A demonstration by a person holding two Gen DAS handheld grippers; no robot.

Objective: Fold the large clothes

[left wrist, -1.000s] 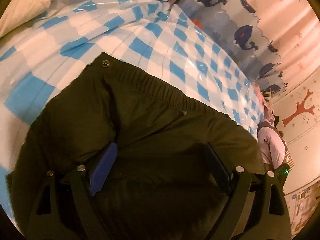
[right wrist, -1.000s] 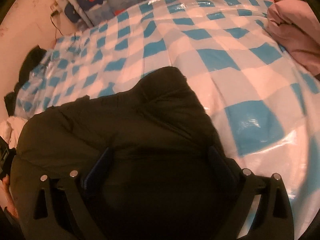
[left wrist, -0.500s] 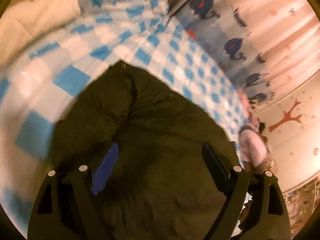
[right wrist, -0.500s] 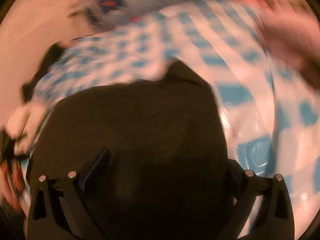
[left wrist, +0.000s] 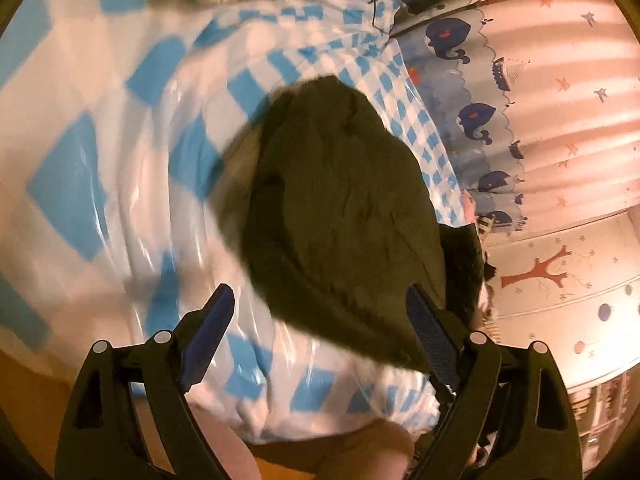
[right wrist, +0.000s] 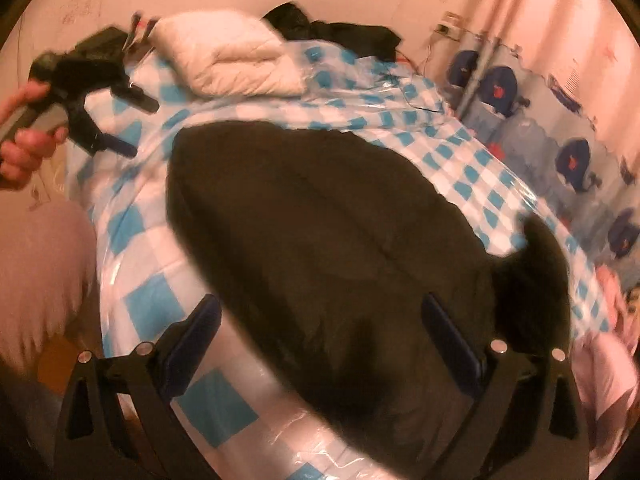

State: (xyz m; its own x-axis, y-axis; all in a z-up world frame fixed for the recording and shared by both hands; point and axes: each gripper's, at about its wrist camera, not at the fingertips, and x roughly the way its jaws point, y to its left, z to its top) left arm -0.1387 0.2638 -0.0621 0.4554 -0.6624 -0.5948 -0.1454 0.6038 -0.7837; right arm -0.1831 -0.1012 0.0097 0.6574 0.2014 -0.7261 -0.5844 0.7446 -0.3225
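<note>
A dark olive garment lies in a folded bundle on the blue-and-white checked bed cover. In the right wrist view the garment spreads wide across the bed. My left gripper is open and empty, raised above the bed's near edge, with the garment beyond its right finger. It also shows in the right wrist view at the far left, held in a hand, jaws apart. My right gripper is open and empty above the garment's near part.
A white pillow and dark clothes lie at the head of the bed. A whale-print curtain hangs along the far side. Pink clothing sits at the right edge. The person's legs are below the bed edge.
Both grippers have pulled up and back from the garment, which was right under them. The garment now lies free on the bed. Both views are blurred by motion.
</note>
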